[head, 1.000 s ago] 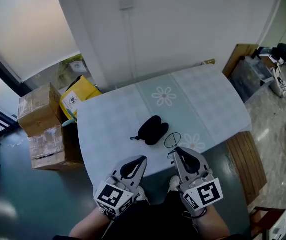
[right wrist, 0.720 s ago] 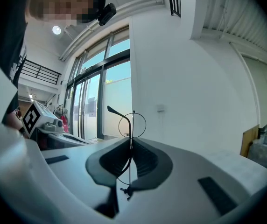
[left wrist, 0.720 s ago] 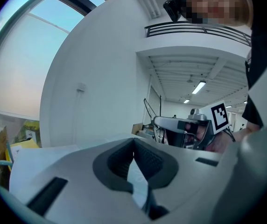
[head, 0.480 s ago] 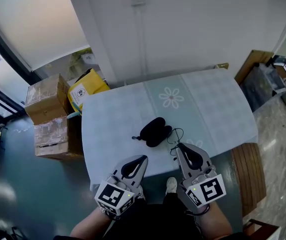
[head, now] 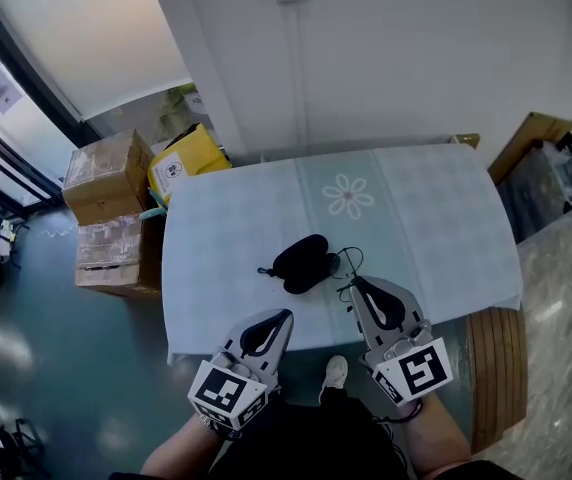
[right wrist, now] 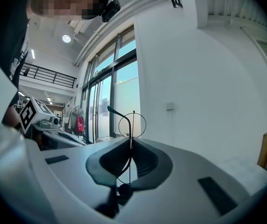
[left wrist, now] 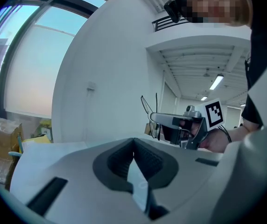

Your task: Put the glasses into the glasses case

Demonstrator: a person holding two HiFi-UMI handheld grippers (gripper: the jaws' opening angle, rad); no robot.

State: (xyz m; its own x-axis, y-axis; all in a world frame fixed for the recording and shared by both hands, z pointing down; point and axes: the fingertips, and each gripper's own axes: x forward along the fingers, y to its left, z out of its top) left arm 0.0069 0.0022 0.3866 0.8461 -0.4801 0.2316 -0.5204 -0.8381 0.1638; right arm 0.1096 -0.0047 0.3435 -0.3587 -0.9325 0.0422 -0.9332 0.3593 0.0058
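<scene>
Holding the glasses is the right gripper: its own view shows the jaws pressed together on the thin wire frame, with 1 round lens standing above the tips and 1 temple pointing away to the side. In the head view the glasses hang over the table, just beside the right end of the black glasses case. The case lies near the middle of the pale cloth. It looks like 2 dark lobes, and I cannot tell from here whether it is open or shut.

The left gripper waits at the near edge of the table. Its jaws are together with nothing between them.

I think the step in hand is to bring the glasses to the case. To do it well, the left gripper should first go to the case, open it if needed and hold it down, because such a light case will probably slide on the cloth. The right gripper should turn the frame along the long side of the case and come down low before it lets go. The wire looks easy to bend, so the open temple must not catch on the rim.
</scene>
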